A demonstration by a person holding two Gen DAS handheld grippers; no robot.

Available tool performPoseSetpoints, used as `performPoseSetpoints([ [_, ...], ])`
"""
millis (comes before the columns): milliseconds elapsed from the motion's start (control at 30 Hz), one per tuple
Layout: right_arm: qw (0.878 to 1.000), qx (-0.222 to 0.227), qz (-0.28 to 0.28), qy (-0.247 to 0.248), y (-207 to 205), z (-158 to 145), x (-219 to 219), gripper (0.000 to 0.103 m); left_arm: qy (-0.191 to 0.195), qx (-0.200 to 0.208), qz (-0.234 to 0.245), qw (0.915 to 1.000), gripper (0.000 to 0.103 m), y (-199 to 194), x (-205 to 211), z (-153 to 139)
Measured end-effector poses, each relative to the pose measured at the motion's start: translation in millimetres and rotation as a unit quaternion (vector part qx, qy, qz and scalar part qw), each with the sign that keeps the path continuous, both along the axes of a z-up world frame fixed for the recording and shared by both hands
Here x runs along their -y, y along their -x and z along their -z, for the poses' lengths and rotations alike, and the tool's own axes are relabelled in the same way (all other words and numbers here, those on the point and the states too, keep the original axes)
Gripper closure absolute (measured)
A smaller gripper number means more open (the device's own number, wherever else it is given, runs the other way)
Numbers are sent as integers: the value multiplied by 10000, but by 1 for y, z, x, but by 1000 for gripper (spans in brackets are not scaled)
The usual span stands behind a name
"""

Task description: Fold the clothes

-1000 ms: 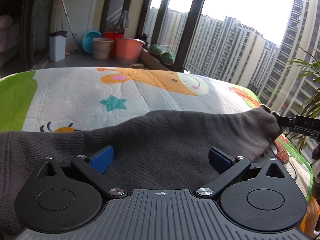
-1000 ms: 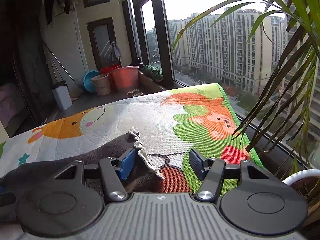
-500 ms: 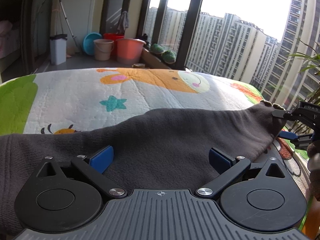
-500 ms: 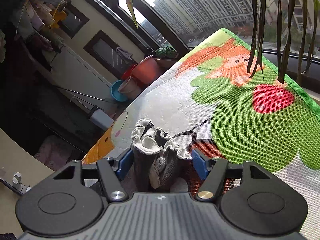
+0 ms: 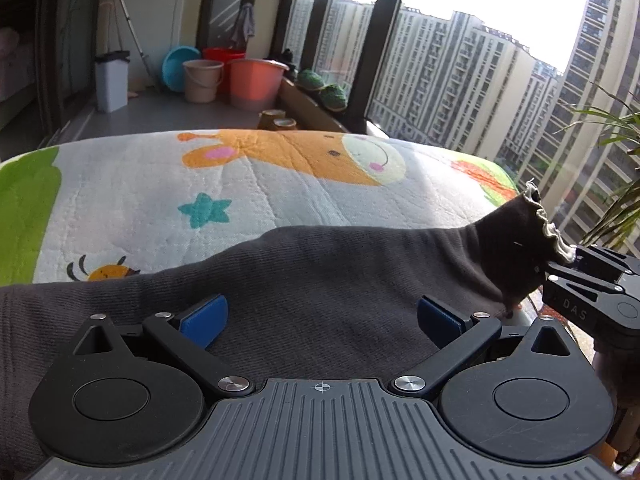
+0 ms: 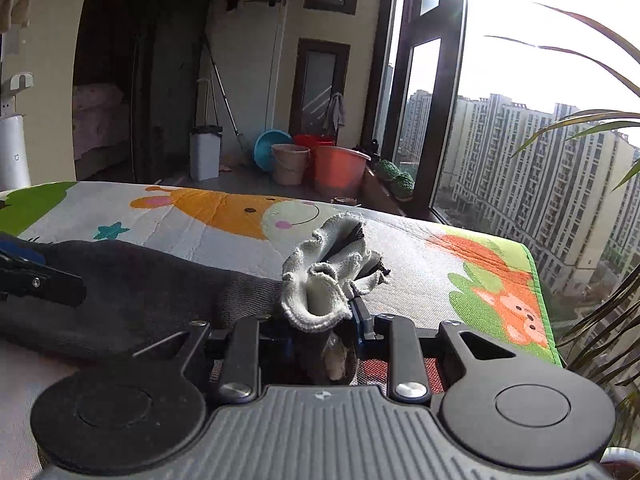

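Note:
A dark grey garment [image 5: 312, 280] lies across a cartoon-print mat [image 5: 168, 184]. My left gripper [image 5: 320, 316] is open, its blue pads spread over the cloth. My right gripper [image 6: 320, 320] is shut on the garment's pale frilled hem [image 6: 324, 276], bunched between its jaws and lifted off the mat. In the left wrist view the right gripper [image 5: 560, 276] shows at the right edge with the raised hem [image 5: 548, 228]. The garment [image 6: 140, 292] stretches left in the right wrist view.
A potted plant's leaves [image 6: 600, 300] hang by the mat's right edge [image 6: 540, 288]. Buckets [image 5: 256, 80], a blue basin [image 5: 176, 64] and a white bin [image 5: 112, 80] stand on the floor beyond the mat. Windows run along the right.
My right gripper closed on the frilled hem and lifted it off the mat, pulling that end of the garment up. My left gripper stayed open over the cloth.

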State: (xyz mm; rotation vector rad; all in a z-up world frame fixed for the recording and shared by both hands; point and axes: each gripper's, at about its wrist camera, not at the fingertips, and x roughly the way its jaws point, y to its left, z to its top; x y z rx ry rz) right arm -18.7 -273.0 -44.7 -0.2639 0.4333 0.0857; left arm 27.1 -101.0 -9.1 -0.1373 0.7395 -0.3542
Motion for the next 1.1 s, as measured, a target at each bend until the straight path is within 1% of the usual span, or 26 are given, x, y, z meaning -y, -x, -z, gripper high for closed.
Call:
performPoseSetpoints([
  [33,9990,47,-108,422,3,4,-12,78,116,-45,40,9999,0,-4,4,-5],
  [67,9972,60,-191,724,5,7,-21,78,199,-71,79,9997,0,-8,10,-9],
  [100,9950,56,-260,962,6,9,-28,78,235,-69,127,9996,0,-12,18,-13],
  [167,9916,4,-390,1231,6,10,-38,77,173,15,221,9996,0,-17,35,-18],
  [300,9854,-41,-608,1588,10,13,-50,77,-114,186,270,9994,0,-30,68,-19],
  [367,9833,-36,-677,1690,12,13,-52,77,-257,271,295,9989,0,-36,85,-20],
  [433,9828,-38,-730,1697,15,12,-51,75,-400,356,319,9981,0,-43,101,-21],
  [467,9827,-39,-757,1688,17,11,-50,74,-532,348,279,9976,0,-48,106,-15],
  [500,9831,-39,-797,1650,19,10,-49,73,-681,325,222,9969,1,-53,110,-8],
  [533,9837,-72,-864,1575,20,8,-46,67,-831,251,165,9961,1,-57,114,0],
  [600,9860,-175,-1055,1277,26,2,-37,66,-951,36,94,9954,1,-64,114,16],
  [633,9877,-250,-1137,1045,29,-3,-30,65,-895,4,93,9959,0,-65,110,20],
  [700,9909,-466,-1236,257,32,-16,-7,64,-738,-52,130,9972,0,-67,102,23],
  [733,9902,-601,-1237,-260,31,-23,6,61,-717,-61,146,9973,0,-67,100,23],
  [767,9869,-728,-1181,-827,28,-28,21,60,-713,-64,160,9973,0,-67,98,23],
  [800,9799,-857,-1056,-1459,23,-31,37,58,-689,-70,160,9975,0,-67,97,24],
  [867,9585,-1077,-666,-2553,10,-26,71,58,-636,-59,149,9978,0,-66,94,25],
  [933,9346,-1266,-253,-3314,1,-16,95,58,-442,-101,121,9989,0,-65,85,23],
  [967,9265,-1327,-104,-3521,-2,-9,101,58,-335,-125,105,9993,0,-64,80,22],
  [1000,9208,-1371,14,-3653,-4,-1,106,58,-228,-149,90,9996,0,-64,75,21],
  [1100,9118,-1494,187,-3819,-13,15,106,58,92,-222,43,9997,1,-61,60,18],
])
